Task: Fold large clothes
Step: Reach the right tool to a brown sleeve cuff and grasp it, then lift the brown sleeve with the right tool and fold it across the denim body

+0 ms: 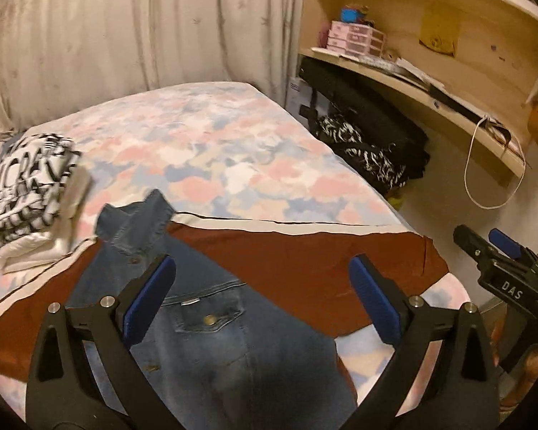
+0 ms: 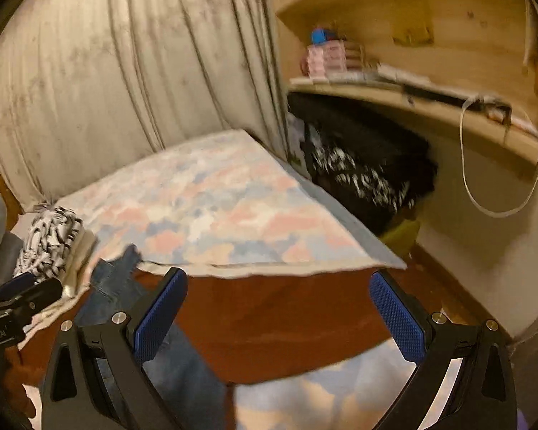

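A blue denim jacket (image 1: 211, 315) lies on a rust-brown cloth with a white border (image 1: 305, 265) on the bed. My left gripper (image 1: 262, 301) is open and empty, just above the jacket's chest pocket. My right gripper (image 2: 276, 315) is open and empty above the brown cloth (image 2: 276, 322), to the right of the jacket (image 2: 183, 365). The right gripper also shows at the right edge of the left wrist view (image 1: 498, 254). The left gripper shows at the left edge of the right wrist view (image 2: 21, 304).
A stack of folded clothes with a black-and-white print on top (image 1: 28, 186) sits at the bed's left side. The bed has a pastel patchwork cover (image 1: 215, 150). Curtains (image 1: 125, 28) hang behind. A wooden desk with shelves (image 1: 430, 82) and dark bags (image 1: 362, 143) stands to the right.
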Demonstrator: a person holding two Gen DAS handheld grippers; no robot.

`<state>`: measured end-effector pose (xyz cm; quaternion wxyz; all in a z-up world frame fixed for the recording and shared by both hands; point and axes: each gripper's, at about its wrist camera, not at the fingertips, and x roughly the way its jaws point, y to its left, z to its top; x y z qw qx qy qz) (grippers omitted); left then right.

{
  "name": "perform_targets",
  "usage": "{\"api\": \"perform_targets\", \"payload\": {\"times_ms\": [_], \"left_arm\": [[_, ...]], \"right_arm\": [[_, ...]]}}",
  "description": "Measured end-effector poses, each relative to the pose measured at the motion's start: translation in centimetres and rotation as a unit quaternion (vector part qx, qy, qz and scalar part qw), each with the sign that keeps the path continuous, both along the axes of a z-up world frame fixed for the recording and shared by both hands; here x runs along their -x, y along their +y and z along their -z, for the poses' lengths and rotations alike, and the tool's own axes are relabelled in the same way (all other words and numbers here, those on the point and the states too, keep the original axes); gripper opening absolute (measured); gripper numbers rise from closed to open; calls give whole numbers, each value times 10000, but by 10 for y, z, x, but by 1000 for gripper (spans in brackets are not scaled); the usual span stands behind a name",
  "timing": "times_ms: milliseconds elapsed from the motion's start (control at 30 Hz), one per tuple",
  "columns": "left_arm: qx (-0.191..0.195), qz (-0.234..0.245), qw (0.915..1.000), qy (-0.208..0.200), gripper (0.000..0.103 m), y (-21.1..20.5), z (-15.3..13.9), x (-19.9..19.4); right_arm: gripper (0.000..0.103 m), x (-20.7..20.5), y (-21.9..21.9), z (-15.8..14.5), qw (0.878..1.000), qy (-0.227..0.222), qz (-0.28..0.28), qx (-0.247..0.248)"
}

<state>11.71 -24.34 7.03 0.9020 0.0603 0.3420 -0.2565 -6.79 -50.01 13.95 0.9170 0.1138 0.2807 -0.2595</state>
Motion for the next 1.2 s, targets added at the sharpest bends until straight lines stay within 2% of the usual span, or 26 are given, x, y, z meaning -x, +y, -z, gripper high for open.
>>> {"api": "perform_targets", "payload": {"times_ms": [133,200,300,367,400,433,567,633,667,767,867,900,933,967,1067,1133,1200], "left_arm": [[-159,-9,9998,121,97,-32,43,-17],[-244,-53,9993,273,97,-45,69,-29],[-302,-158,9984,461,97,-58,107,-45],[-343,-244,9974,589,97,-64,134,-57],[-383,-297,9967,644,97,-68,145,-61],[-425,-364,9958,723,97,-70,158,-65],[-464,-520,9919,1066,95,-67,199,-84],[-435,-571,9906,1164,95,-63,211,-88],[-420,-602,9899,1215,95,-60,217,-90],[-370,-605,9890,1297,94,-53,222,-94],[-342,-551,9888,1345,87,-48,220,-96],[-318,-521,9889,1356,84,-46,218,-96],[-303,-512,9889,1360,82,-42,213,-95],[-317,-519,9889,1357,78,-39,209,-95],[-488,-631,9876,1354,72,-22,196,-91],[-689,-871,9856,1272,72,-6,188,-91],[-750,-1014,9856,1129,72,12,178,-89]], "right_arm": [[102,2,-51,31,9986,405,347,31],[102,1,-71,56,9968,602,525,-97],[102,12,-113,95,9913,766,686,-824],[94,16,-125,118,9869,885,786,-1092],[83,20,-137,129,9837,987,864,-1231],[79,24,-148,141,9793,1066,937,-1443],[79,29,-176,195,9624,1176,1142,-2164],[79,33,-191,218,9524,1113,1271,-2537],[79,21,-192,235,9500,1095,1315,-2611],[79,14,-196,250,9471,988,1402,-2711],[77,3,-200,258,9485,931,1453,-2657],[58,-8,-199,260,9500,963,1484,-2573],[27,-22,-198,261,9530,952,1563,-2415],[19,-29,-195,259,9534,970,1563,-2390],[13,-51,-166,225,9701,767,1466,-1773],[11,-66,-135,190,9840,541,1133,-1265],[11,-84,-91,150,9943,193,533,-907]]}}
